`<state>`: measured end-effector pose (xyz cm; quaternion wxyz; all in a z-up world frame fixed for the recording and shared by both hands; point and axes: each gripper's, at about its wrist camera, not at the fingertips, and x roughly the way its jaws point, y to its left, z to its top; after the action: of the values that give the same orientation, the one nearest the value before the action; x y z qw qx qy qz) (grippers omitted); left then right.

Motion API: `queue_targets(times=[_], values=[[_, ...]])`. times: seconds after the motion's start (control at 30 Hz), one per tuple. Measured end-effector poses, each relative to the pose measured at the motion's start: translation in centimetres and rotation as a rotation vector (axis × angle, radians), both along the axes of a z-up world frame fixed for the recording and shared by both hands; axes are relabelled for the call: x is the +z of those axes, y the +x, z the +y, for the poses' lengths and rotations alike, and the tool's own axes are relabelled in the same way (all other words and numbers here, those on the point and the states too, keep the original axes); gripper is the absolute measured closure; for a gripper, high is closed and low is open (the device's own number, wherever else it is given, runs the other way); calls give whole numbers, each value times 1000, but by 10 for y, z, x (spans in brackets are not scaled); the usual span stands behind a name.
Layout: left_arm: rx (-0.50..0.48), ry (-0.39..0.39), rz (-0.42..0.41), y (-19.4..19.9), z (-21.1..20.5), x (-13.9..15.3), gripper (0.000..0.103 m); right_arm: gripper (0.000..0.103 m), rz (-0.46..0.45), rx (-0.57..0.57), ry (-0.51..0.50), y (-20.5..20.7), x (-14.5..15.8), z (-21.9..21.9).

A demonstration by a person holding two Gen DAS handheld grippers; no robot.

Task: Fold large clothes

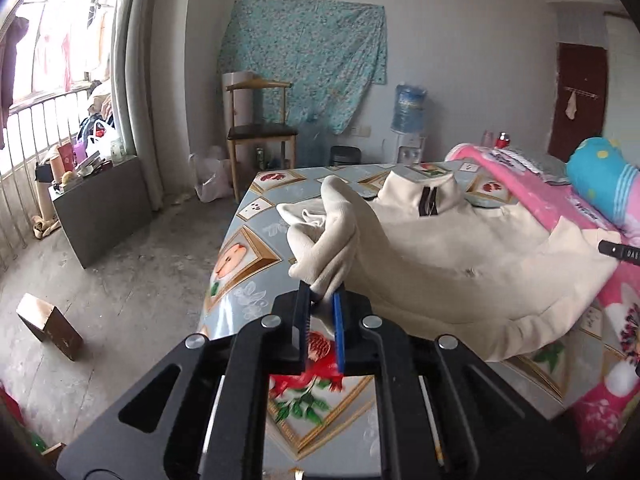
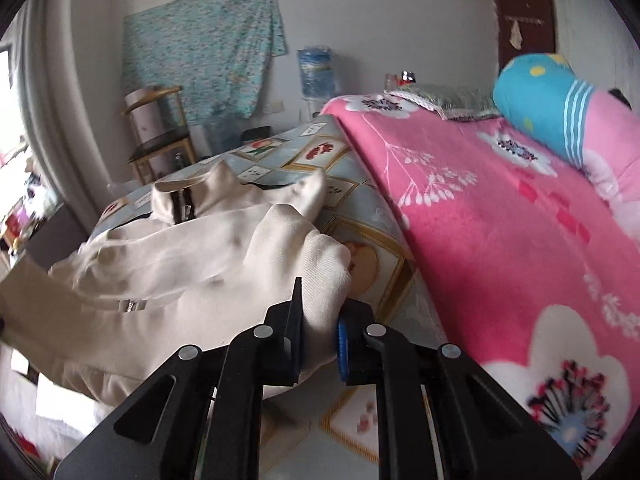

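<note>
A cream zip-up jacket lies spread on a table covered by a patterned cloth. Its collar with a dark zipper points toward the far end. My left gripper is shut on a ribbed cuff of the jacket and holds that sleeve lifted off the table. In the right wrist view the same jacket fills the left half. My right gripper is shut on another ribbed cuff, raised above the table edge. The tip of the right gripper shows at the right edge of the left wrist view.
A bed with a pink flowered blanket adjoins the table on the right, with a blue and pink rolled bolster on it. A wooden chair, a water dispenser, a dark cabinet and a box on the floor stand around.
</note>
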<state>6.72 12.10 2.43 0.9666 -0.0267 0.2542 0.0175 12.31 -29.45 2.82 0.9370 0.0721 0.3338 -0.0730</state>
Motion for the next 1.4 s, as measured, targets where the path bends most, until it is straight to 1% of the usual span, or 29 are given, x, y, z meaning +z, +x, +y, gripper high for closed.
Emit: queue_targets(times=[0.03, 0.1, 0.17, 0.2, 0.23, 0.27, 0.3, 0.33, 0.37, 0.4, 0.47, 0.5, 0.53, 0.57, 0.63, 0.7, 0.73, 0.77, 0.83, 0.87, 0.93, 1.0, 1.03, 1.1, 1.13, 1.27, 1.4], values=[[-4, -7, 7, -6, 5, 2, 94, 90, 18, 1, 17, -12, 0, -3], [-11, -37, 46, -19, 16, 0, 94, 90, 52, -2, 52, -26, -7, -10], [-6, -105, 139, -22, 37, -19, 93, 88, 128, 8, 96, -31, -28, -22], [-6, -133, 199, -17, 45, -32, 86, 84, 181, 11, 116, -30, -42, -29], [8, -174, 287, -10, 57, -51, 78, 77, 232, 9, 133, -29, -54, -35], [20, -206, 350, -5, 66, -64, 75, 74, 307, -6, 139, -26, -69, -44], [36, -240, 420, -1, 76, -78, 72, 69, 339, -25, 154, -28, -74, -52], [61, -268, 460, -2, 87, -86, 67, 59, 328, -41, 174, -32, -71, -59], [87, -266, 449, -6, 93, -85, 66, 57, 303, -58, 179, -37, -62, -65], [90, -265, 422, -11, 96, -79, 61, 57, 284, -66, 167, -40, -55, -67], [124, -209, 349, -21, 98, -61, 60, 56, 221, -88, 97, -46, -30, -65], [136, -180, 319, -25, 96, -53, 57, 54, 194, -80, 80, -47, -21, -61], [126, -167, 281, -27, 93, -43, 55, 49, 177, -66, 78, -46, -17, -58], [110, -173, 264, -26, 87, -37, 55, 47, 154, -21, 83, -45, -11, -46], [39, -200, 249, -22, 70, -28, 51, 44, 157, 103, 85, -35, -11, -16], [-73, -201, 265, -9, 38, -29, 48, 43, 175, 208, 50, -25, -17, 17], [-133, -182, 289, -3, 17, -33, 47, 43, 184, 257, 30, -21, -23, 33], [-170, -167, 310, 2, 2, -37, 47, 43, 200, 314, 4, -16, -32, 56], [-238, -129, 348, 11, -36, -52, 46, 43, 225, 378, -10, -12, -44, 80], [-269, -110, 361, 14, -51, -61, 46, 43, 250, 409, -17, -8, -55, 93], [-286, -82, 395, 21, -67, -79, 45, 43, 277, 437, -20, -2, -70, 104], [-288, -14, 361, 23, -78, -88, 44, 43, 312, 439, -19, -2, -84, 111], [-298, 29, 362, 23, -82, -89, 43, 43, 294, 441, -5, -2, -83, 108], [-303, 49, 369, 21, -83, -87, 43, 43, 313, 443, 28, 4, -82, 105], [-308, 46, 375, 21, -82, -85, 43, 43, 315, 441, 62, 7, -79, 101], [-357, -31, 359, 31, -80, -73, 43, 43, 292, 475, 140, 18, -72, 106], [-343, -36, 378, 52, -89, -80, 44, 43, 288, 522, 129, 31, -72, 126]])
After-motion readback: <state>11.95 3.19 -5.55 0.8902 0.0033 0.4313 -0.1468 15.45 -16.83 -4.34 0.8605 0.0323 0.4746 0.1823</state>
